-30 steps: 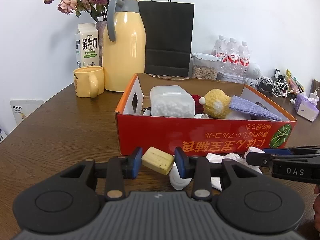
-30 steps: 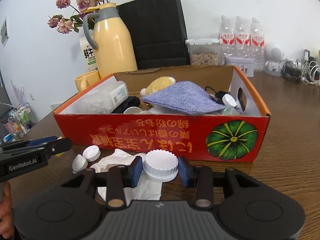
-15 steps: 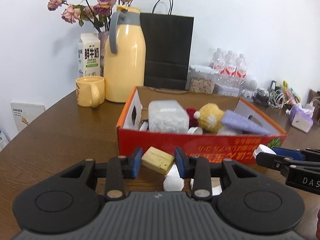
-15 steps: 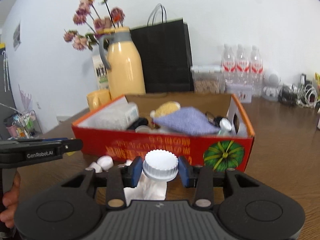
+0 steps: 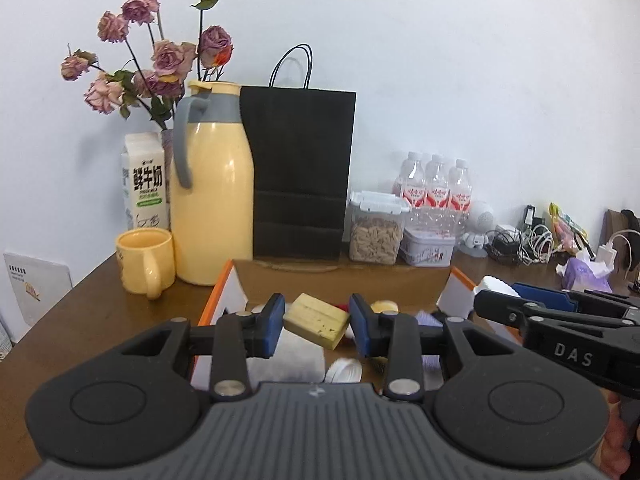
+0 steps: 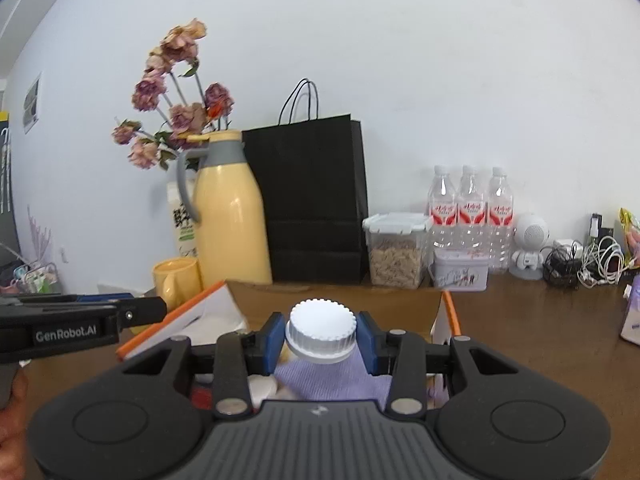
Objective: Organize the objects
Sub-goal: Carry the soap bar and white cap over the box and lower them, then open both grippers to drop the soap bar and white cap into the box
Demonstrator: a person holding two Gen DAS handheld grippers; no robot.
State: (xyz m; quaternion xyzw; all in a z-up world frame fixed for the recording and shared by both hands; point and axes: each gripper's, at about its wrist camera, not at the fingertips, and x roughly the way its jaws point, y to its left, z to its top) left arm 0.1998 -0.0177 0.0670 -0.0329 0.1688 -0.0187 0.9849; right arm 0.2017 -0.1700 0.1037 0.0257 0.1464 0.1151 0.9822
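In the left wrist view, a yellow block (image 5: 317,321) is clamped between the blue pads of the left gripper (image 5: 317,326) and held above the open orange box (image 5: 219,300) on the table (image 5: 80,320). The right gripper (image 5: 516,300) is seen at the right edge.

In the right wrist view, a white ribbed cap (image 6: 321,336) is gripped by the right gripper (image 6: 321,338) over the box, above a purple cloth (image 6: 332,380). A yellow jug (image 6: 230,212) and a black bag (image 6: 316,200) are seen behind.
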